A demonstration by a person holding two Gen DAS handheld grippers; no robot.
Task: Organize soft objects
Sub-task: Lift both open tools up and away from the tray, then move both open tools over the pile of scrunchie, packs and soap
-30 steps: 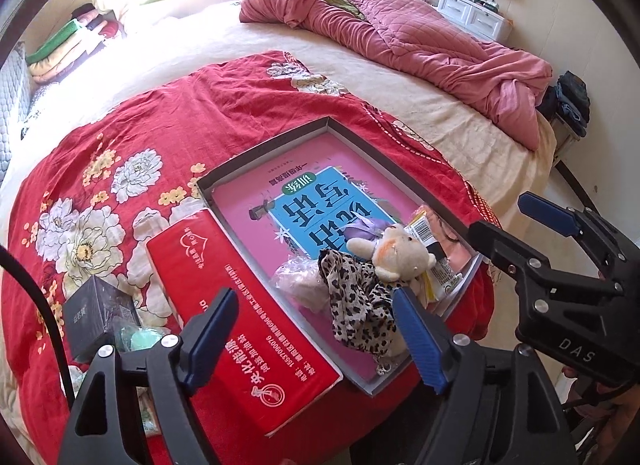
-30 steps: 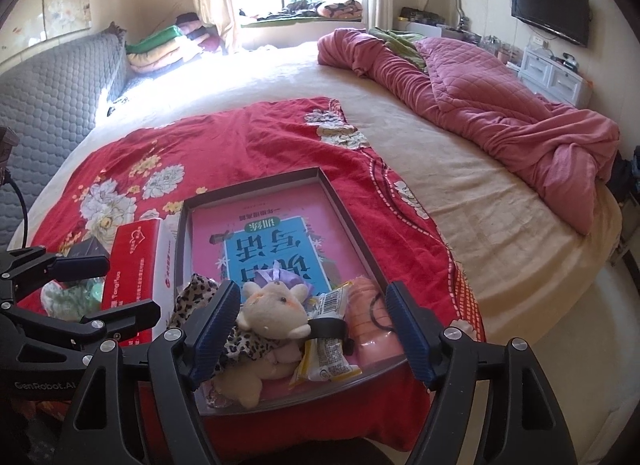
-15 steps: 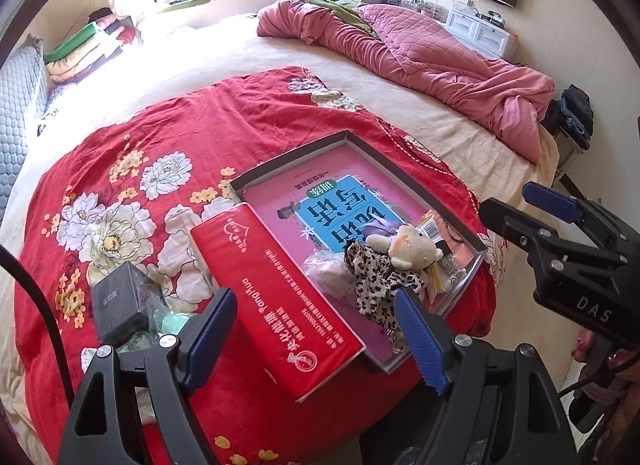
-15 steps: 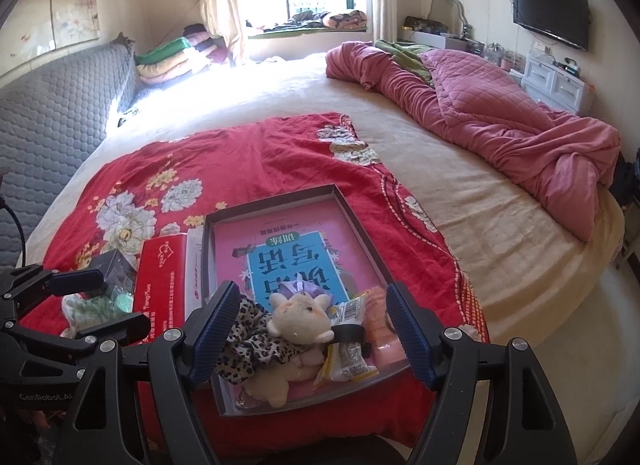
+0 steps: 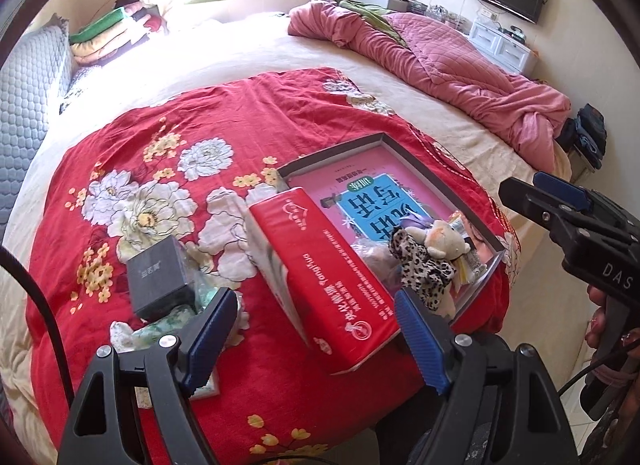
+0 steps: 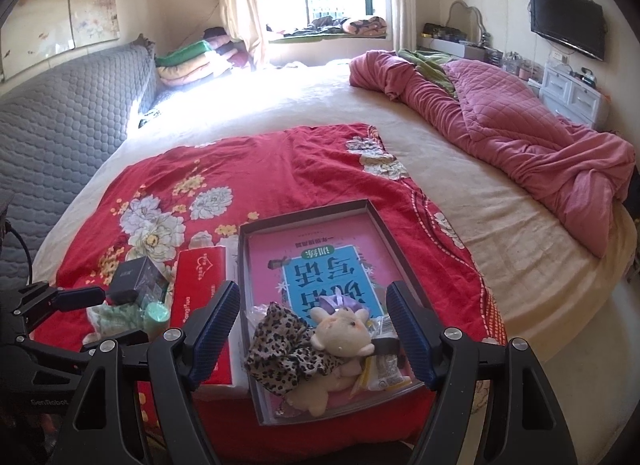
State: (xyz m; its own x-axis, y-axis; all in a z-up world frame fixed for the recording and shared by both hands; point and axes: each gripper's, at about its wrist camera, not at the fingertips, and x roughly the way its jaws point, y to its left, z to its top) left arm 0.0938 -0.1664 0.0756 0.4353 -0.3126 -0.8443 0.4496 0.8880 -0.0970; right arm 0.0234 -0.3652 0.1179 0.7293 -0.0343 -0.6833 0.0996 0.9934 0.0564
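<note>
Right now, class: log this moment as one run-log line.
left gripper: open, empty | right gripper: open, empty | plush toy: in tray | red tissue box: beside tray

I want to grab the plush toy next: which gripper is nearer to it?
Right. The right gripper hangs open directly over the plush toy in the tray. The left gripper hangs open over the red box beside the tray.
</note>
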